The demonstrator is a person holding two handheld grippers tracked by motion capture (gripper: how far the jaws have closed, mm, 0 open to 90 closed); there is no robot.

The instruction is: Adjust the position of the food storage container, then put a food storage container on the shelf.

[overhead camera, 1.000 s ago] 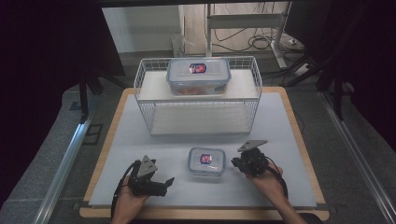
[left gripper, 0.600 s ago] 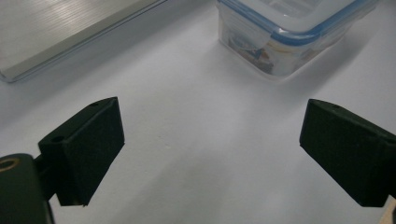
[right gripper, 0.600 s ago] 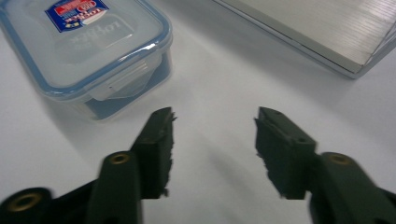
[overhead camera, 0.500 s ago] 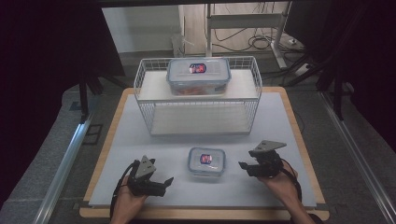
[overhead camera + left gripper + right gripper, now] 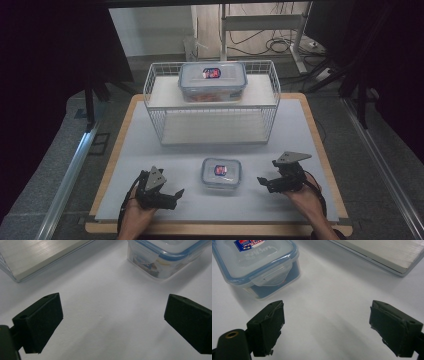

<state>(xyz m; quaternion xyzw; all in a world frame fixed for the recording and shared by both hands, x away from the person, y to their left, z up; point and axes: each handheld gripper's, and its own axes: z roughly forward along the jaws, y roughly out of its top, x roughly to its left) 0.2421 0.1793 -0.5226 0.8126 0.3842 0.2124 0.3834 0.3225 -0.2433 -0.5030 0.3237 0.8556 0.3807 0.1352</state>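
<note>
The small box [image 5: 221, 173] sits between the released left claw [image 5: 176, 195] and the right claw [image 5: 262, 183], whose jaws have just been opening on nothing; bare counter [image 5: 150, 150] lies around them.

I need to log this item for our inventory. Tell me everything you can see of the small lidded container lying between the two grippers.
The small container is a clear plastic box with rounded corners, a translucent lid edged in blue, and a red-and-blue label on top. Latch flaps are folded down on its sides, so the lid looks shut. Something dark shows inside, too blurred to identify. It sits flat and upright on the white table mat, in front of the wire basket, with nothing touching it.
</note>
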